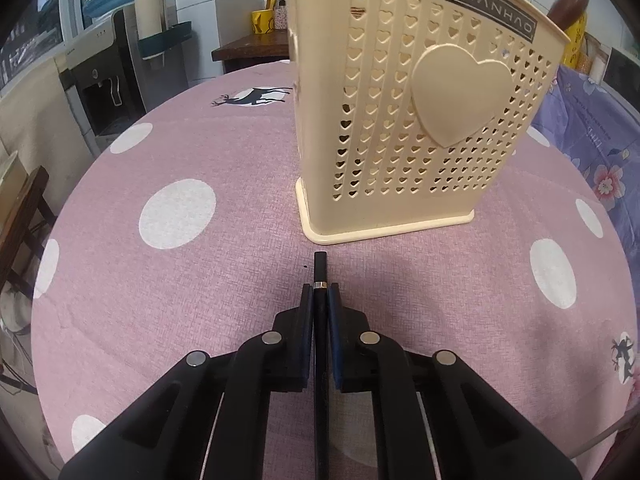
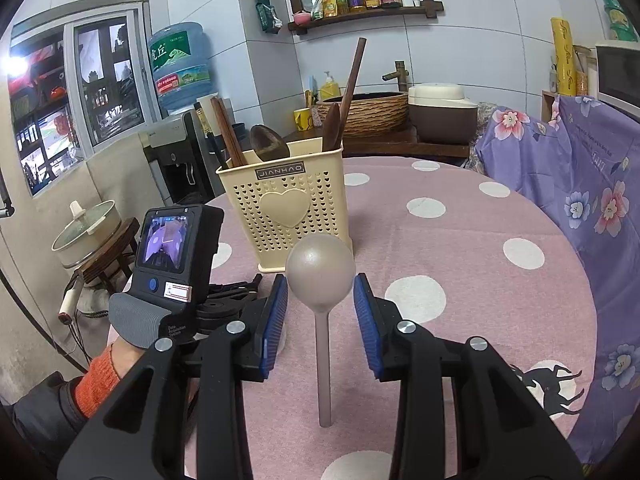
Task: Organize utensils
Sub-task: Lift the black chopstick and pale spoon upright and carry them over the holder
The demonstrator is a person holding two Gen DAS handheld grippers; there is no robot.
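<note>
Black chopstick (image 1: 320, 280) is clamped between the left gripper (image 1: 320, 294) fingers, tip lying toward the cream utensil holder (image 1: 416, 120) and stopping just short of its base. The chopstick runs back along the gripper's midline over the table (image 1: 180, 280), covered in pink polka-dot cloth. Whether it is lifted cannot be told.

Grey spoon (image 2: 321, 276) is seen between the right gripper (image 2: 320, 300) fingers, bowl up and handle pointing down toward the camera. The blue pads (image 2: 276, 312) stand apart either side of the bowl with gaps visible; no pad contact on the spoon is seen.

The holder stands upright on the table and already contains wooden chopsticks (image 2: 228, 132), a dark ladle (image 2: 268, 142) and wooden spoons (image 2: 344, 108). The left hand (image 2: 136, 320), gloved, is seen left of the holder.
</note>
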